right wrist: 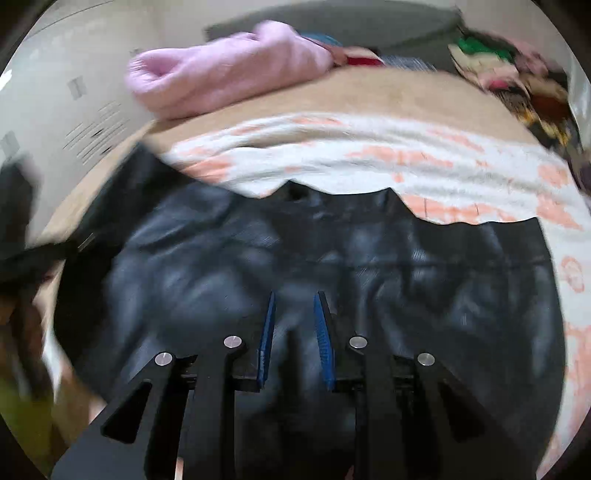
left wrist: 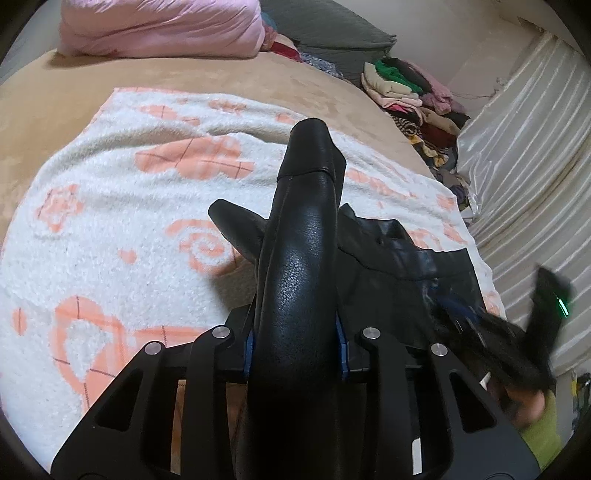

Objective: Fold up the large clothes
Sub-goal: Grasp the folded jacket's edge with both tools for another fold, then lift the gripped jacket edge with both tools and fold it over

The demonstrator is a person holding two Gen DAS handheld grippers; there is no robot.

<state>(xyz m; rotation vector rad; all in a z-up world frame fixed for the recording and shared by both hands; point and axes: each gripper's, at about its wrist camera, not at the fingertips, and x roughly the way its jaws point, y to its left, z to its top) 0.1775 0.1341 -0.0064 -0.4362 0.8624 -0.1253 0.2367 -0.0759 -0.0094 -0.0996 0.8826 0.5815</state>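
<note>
A black leather jacket (right wrist: 332, 251) lies spread on a white blanket with orange patterns (left wrist: 110, 206). My left gripper (left wrist: 295, 354) is shut on one black sleeve (left wrist: 306, 229) of the jacket; the sleeve runs forward between the blue pads and sticks up over the blanket. The jacket's body (left wrist: 399, 266) lies to the right of it. My right gripper (right wrist: 295, 314) hovers over the jacket's body, its blue pads a little apart with nothing between them. The right wrist view is blurred by motion. The right gripper also shows blurred at the left wrist view's right edge (left wrist: 498, 343).
The blanket lies on a tan bed cover (left wrist: 221, 77). A pink quilt (left wrist: 162, 26) sits at the bed's far end. A pile of mixed clothes (left wrist: 417, 99) lies at the far right. A cream striped cover (left wrist: 528, 140) runs along the right side.
</note>
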